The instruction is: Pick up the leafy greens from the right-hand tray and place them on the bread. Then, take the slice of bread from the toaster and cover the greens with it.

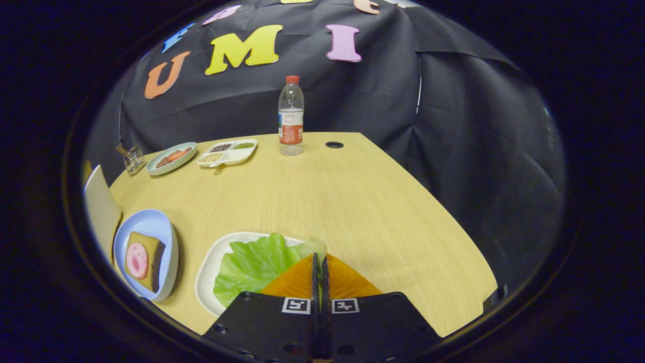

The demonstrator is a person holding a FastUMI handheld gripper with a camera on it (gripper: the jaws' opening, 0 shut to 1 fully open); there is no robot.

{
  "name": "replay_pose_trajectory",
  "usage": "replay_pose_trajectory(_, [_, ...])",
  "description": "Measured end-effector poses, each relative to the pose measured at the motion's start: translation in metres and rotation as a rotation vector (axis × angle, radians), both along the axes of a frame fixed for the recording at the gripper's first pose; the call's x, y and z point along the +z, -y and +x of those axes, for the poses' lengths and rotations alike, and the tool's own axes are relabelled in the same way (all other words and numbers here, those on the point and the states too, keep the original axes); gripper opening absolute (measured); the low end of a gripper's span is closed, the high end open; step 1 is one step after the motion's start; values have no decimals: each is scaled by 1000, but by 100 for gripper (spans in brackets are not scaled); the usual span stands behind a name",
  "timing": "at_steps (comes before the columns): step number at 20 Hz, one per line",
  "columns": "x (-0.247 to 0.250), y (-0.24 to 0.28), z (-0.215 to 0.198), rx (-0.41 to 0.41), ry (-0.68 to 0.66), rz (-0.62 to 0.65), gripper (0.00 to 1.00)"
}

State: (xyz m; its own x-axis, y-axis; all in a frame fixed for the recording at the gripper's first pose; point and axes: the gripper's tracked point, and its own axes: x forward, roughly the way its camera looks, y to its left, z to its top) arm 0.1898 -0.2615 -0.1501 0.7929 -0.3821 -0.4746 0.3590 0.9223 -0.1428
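**Tool closed above the lettuce tray, leaf lying just ahead and to the left**

Far left of the frame: a pale blue plate (166, 237) holding a slice of bread (144, 260) with a round pink slice of meat on top. This looks like the target for the greens.

Lower centre-left: a white tray (209, 275) on the wooden surface (352, 201), carrying the lettuce leaf (252, 267). The leaf spreads broad and ruffled, its long axis running roughly from lower left up toward the right, with the pale stem end nearest the fingertips.

Bottom centre: the tool (320, 262), its two fingers pressed together with no gap and nothing between them. The tips sit over the right edge of the tray, touching or just above the leaf's stem end; which, I cannot tell.

Judgement: the fingers must open first, then shift slightly left and down onto the leaf.

Upper left of the frame: an oval dish, a divided dish (228, 152), and right of them a water bottle (291, 117).
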Motion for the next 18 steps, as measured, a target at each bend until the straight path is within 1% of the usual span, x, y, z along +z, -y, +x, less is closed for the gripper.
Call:
replay_pose_trajectory(3, [26, -17, -5, 33, 65, -22, 0])
replay_pose_trajectory(5, [51, -37, -7, 69, 108, -37, 0])
replay_pose_trajectory(9, [103, -91, -18, 153, 200, -67, 0])
replay_pose_trajectory(12, [129, -140, -26, 235, 246, -96, 0])
replay_pose_trajectory(15, [134, -197, -33, 329, 258, -102, 0])
replay_pose_trajectory(18, [127, -260, -39, 440, 255, -101, 0])
